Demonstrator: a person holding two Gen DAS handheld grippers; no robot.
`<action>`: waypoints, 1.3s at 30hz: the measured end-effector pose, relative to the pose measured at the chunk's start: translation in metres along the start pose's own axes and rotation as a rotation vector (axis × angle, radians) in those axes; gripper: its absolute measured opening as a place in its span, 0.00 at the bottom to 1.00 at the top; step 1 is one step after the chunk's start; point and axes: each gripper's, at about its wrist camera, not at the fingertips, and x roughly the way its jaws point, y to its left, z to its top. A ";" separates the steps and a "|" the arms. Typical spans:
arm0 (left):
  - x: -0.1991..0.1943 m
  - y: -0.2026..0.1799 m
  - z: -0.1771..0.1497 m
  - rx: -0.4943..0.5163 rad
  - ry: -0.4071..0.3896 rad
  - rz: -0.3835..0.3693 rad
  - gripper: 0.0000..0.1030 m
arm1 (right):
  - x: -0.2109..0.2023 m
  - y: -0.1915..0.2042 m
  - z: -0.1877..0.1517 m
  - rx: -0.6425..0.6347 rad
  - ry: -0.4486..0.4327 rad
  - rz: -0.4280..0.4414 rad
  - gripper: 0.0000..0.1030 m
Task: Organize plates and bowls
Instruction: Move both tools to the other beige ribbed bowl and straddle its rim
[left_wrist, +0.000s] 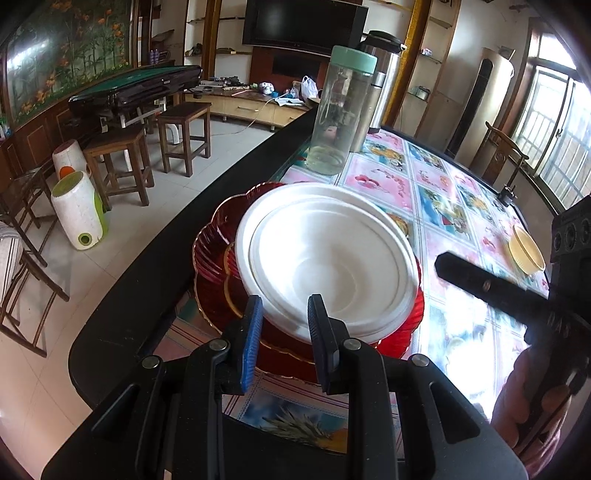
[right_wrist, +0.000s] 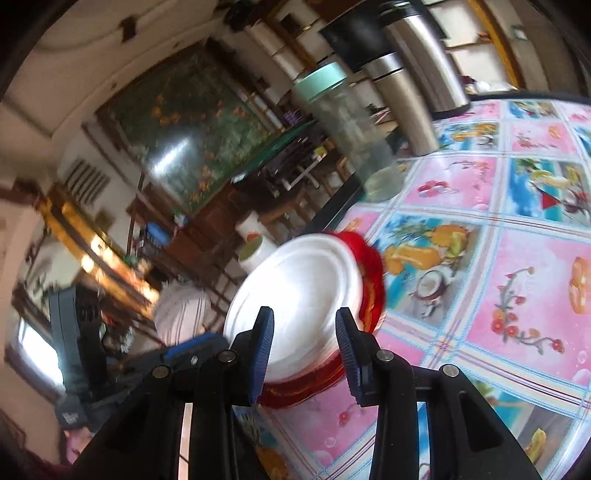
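Far to the left, off the table, I see wooden stools (left_wrist: 181, 136) and a white and green bin (left_wrist: 79, 214) on the floor; they are well away and do not matter. My left gripper (left_wrist: 284, 325) is partly open and holds nothing. Its two blue pads sit on each side of the near edge of the white bowls (left_wrist: 325, 258), which are stacked inside each other. I cannot tell if a pad touches the edge. The white bowls rest on the red plates (left_wrist: 214, 258), and the whole pile sits near the dark edge of the table (left_wrist: 436, 192), straight ahead of my left fingers. Behind the pile stand a clear bottle (left_wrist: 340, 110) with a green lid and a steel flask (left_wrist: 384, 81), close together. To the right, my right gripper (right_wrist: 304, 350) is also partly open and empty. In its view the pile lies just ahead and a bit left, tipped because I hold that gripper slanted. Farther right, a small yellow bowl (left_wrist: 526, 251) sits alone, well apart from the pile. My right hand is nearer to it, I think, so that bowl may go next. The tall bottle could get knocked if I push the pile away from me.
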 end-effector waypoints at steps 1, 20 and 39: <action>-0.002 -0.001 0.001 0.002 -0.004 -0.002 0.22 | -0.003 -0.004 0.002 0.018 -0.012 -0.007 0.36; -0.009 -0.066 -0.010 0.139 0.023 -0.062 0.22 | -0.037 -0.057 0.012 0.214 -0.086 -0.083 0.37; 0.025 -0.277 0.014 0.386 0.229 -0.337 0.40 | -0.250 -0.186 0.041 0.325 -0.397 -0.346 0.42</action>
